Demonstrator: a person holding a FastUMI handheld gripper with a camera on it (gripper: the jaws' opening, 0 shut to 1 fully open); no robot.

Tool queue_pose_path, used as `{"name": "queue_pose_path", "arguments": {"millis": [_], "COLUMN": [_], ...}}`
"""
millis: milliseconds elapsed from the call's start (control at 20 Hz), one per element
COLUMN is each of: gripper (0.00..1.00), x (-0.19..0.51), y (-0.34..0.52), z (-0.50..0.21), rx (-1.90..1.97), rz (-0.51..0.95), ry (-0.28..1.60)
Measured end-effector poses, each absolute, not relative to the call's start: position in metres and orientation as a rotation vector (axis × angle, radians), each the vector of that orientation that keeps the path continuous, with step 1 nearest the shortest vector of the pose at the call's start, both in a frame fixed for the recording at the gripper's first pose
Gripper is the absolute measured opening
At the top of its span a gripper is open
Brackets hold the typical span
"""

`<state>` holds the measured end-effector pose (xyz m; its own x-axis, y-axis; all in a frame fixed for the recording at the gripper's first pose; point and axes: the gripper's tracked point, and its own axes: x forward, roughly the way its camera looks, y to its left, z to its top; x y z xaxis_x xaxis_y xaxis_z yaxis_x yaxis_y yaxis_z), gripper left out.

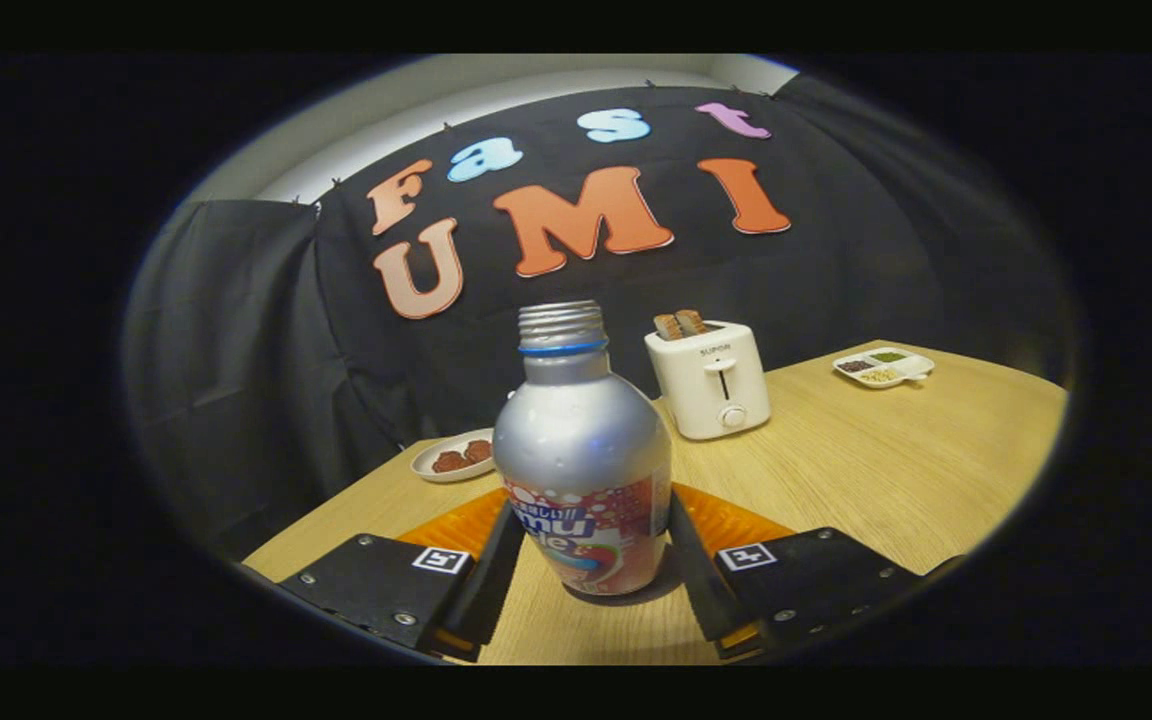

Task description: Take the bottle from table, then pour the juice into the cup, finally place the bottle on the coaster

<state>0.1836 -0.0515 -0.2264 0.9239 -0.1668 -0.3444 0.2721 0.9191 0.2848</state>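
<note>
Silver aluminium bottle (582,450) with its cap off stands upright on the wooden table (896,470) — squarely between the gripper (588,565) fingers, which flank its labelled base, seemingly touching, firm grip unclear — white toaster (709,378) behind it.

— What crowds the bottle (582,470)?
— The gripper (586,580) has a finger tight at each side of it. Behind the bottle and to its right stands a toaster (709,380); a small plate (454,456) lies behind-left.
— And open room?
— Bare table (896,470) right of the bottle.
</note>
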Motion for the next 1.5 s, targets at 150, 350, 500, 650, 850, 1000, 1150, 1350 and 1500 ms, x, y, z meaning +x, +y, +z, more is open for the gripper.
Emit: {"name": "queue_pose_path", "arguments": {"millis": [150, 350, 500, 650, 850, 1000, 1150, 1350, 1500], "gripper": [0.75, 0.75, 0.75, 0.75, 0.80, 0.83, 0.85, 0.87, 0.87], "x": [0.190, 0.195, 0.197, 0.198, 0.193, 0.188, 0.181, 0.170, 0.161], "y": [-0.052, -0.050, -0.049, -0.047, -0.043, -0.042, -0.042, -0.036, -0.035], "z": [-0.241, -0.256, -0.264, -0.265, -0.265, -0.253, -0.239, -0.223, -0.205], "rx": [0.296, 0.251, 0.234, 0.201, 0.163, 0.124, 0.121, 0.135, 0.121], "rz": [-0.235, -0.238, -0.236, -0.226, -0.213, -0.211, -0.207, -0.179, -0.163], "ry": [0.352, 0.382, 0.398, 0.392, 0.402, 0.387, 0.365, 0.353, 0.329]}}
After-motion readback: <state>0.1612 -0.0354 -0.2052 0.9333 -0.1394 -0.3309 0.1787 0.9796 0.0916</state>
